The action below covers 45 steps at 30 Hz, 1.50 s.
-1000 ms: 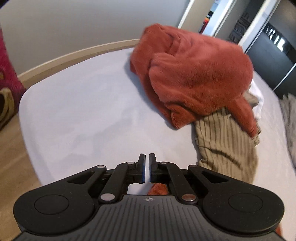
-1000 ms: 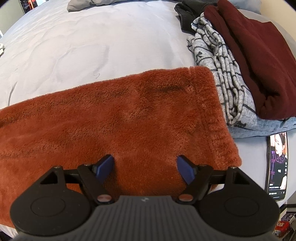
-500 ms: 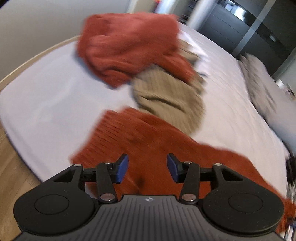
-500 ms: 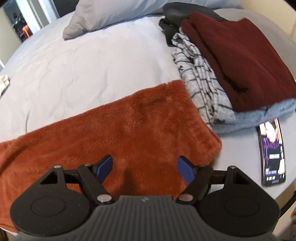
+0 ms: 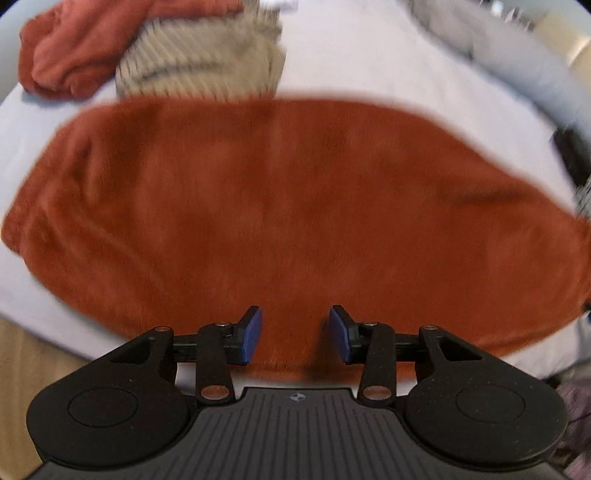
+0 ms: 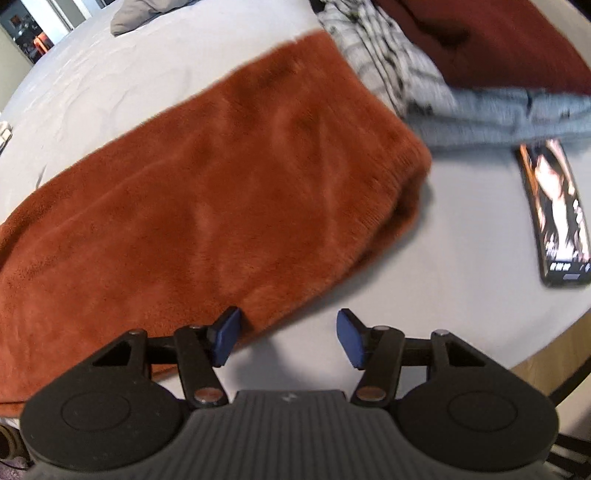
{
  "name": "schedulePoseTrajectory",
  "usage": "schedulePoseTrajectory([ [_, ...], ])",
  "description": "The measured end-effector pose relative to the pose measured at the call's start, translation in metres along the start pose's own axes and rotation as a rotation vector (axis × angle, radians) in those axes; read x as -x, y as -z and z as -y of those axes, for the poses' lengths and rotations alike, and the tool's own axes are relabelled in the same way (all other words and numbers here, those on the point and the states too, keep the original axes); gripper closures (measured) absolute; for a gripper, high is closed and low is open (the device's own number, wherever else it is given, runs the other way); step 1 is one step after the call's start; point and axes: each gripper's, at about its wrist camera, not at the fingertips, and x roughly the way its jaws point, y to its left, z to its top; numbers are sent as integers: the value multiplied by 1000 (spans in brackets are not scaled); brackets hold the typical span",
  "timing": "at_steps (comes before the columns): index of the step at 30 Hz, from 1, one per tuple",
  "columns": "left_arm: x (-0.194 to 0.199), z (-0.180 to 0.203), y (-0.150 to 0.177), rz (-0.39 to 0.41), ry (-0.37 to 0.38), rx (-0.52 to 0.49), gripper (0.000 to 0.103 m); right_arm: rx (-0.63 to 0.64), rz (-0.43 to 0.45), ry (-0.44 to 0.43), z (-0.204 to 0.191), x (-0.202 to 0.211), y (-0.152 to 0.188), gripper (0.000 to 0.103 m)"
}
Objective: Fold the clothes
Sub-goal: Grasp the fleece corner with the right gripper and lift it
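A rust-orange fleece garment lies flat in a long folded strip across the white bed. It also shows in the right wrist view. My left gripper is open and empty above the strip's near edge. My right gripper is open and empty, just off the strip's near right corner, over bare sheet. The left wrist view is blurred.
A crumpled orange garment and a beige ribbed one lie at the far left. Folded grey patterned and dark red clothes are stacked at the right. A phone lies near the bed edge. A grey pillow is far back.
My left gripper let go, opened, and swung from the pile to face the orange strip. My right gripper stayed open and drew back to the right, off the strip's corner.
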Motion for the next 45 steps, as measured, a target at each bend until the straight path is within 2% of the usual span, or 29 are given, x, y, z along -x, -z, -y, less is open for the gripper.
schedulePoseTrajectory([
  [3,-7,-2,1,-34,-27,-5,64,-29,6,-28,9,7,-1,41],
  [5,-1,-3,-2,-13,-24,1,64,-61,24,-49,17,17,-5,40],
  [8,10,-4,-11,30,-13,16,64,-68,47,-70,27,28,-17,33],
  [12,24,0,-27,92,6,37,64,-9,19,-29,31,29,-39,33],
  [15,35,9,-35,141,23,45,64,40,13,-6,34,24,-56,33],
  [18,37,24,-44,175,45,42,63,23,-4,-9,46,12,-67,33],
  [27,22,63,-63,175,59,-22,63,-5,-25,-59,62,-24,-84,34],
  [28,21,67,-65,175,65,-25,63,-1,-25,-58,61,-26,-85,35],
  [29,20,71,-67,175,72,-29,63,5,-24,-61,59,-26,-86,43],
  [30,19,75,-68,175,80,-31,63,8,-23,-73,56,-25,-87,59],
  [31,19,78,-69,178,93,-30,63,10,-22,-84,53,-23,-87,67],
  [33,21,88,-71,183,127,-33,63,46,-8,-61,41,-17,-86,75],
  [36,25,106,-71,190,177,-54,63,114,30,-28,21,-2,-80,77],
  [40,27,132,-70,180,269,-70,62,188,95,-68,-11,27,-67,77],
  [41,26,139,-70,171,296,-68,57,219,109,-82,-24,33,-62,77],
  [45,21,167,-68,133,385,-62,55,352,138,-125,-76,46,-41,77],
])
